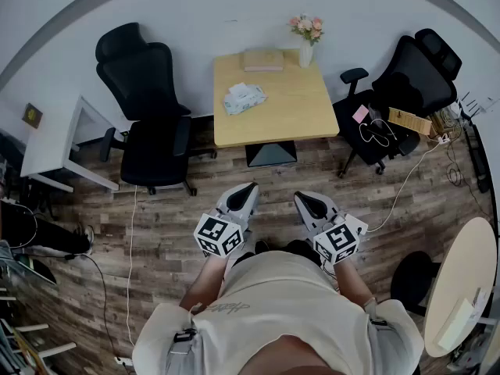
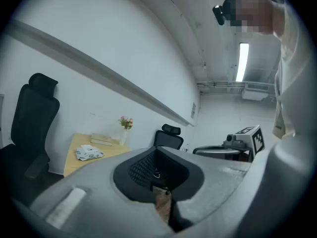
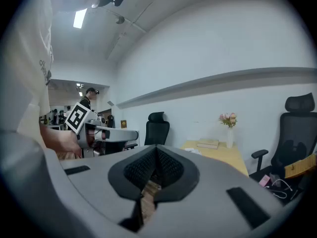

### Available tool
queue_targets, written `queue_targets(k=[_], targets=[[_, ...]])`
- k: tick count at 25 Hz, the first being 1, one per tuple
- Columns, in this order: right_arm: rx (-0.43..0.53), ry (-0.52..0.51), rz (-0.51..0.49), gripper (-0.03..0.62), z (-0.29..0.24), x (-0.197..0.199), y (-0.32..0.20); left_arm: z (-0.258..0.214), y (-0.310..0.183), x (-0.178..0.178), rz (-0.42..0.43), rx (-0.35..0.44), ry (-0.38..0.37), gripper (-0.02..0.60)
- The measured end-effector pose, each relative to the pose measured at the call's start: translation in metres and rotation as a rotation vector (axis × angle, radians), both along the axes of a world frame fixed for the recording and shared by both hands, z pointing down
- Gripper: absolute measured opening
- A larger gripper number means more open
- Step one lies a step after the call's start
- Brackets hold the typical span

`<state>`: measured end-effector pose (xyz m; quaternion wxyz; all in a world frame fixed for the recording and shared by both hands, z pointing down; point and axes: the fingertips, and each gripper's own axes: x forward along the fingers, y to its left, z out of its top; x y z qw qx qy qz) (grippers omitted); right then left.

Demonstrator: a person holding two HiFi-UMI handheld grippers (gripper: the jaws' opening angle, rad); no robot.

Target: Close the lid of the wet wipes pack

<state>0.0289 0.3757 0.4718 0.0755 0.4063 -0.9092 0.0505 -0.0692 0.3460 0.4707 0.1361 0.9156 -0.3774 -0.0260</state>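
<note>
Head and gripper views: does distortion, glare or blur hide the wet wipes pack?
Head view: fisheye curve, dark corners; wet wipes pack small but sharp on the table. Left gripper view: ceiling light glares, left gripper looms soft, pack readable. Right gripper view: pack mostly hidden behind the jaws.

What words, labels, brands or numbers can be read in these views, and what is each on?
No text can be read.
Wet wipes pack: green print, too small to read.
Shirt: one line of lettering, too blurred to read.
Left gripper and right gripper: the cubes carry black-and-white square markers, no letters.
Wall plate: too small to read.
</note>
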Motion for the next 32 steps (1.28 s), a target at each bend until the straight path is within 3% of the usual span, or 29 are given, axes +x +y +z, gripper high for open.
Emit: queue_targets(k=[13,21,27,32], targets=[[-0.017,0.026,0.035,-0.002,0.0,-0.015,-0.011,0.009,-0.013,-0.017,0.034,-0.029,0.027,0.017],[-0.057,0.032,0.113,0.0,0.009,0.013,-0.039,0.025,-0.048,0.001,0.067,-0.084,0.03,0.017],[-0.155,-0.005,0.142,-0.002,0.049,0.037,-0.083,0.058,-0.081,0.025,0.103,-0.155,-0.023,0.017],[-0.165,-0.041,0.11,-0.001,0.064,0.055,-0.155,0.06,-0.141,0.042,0.09,-0.142,-0.105,0.017]])
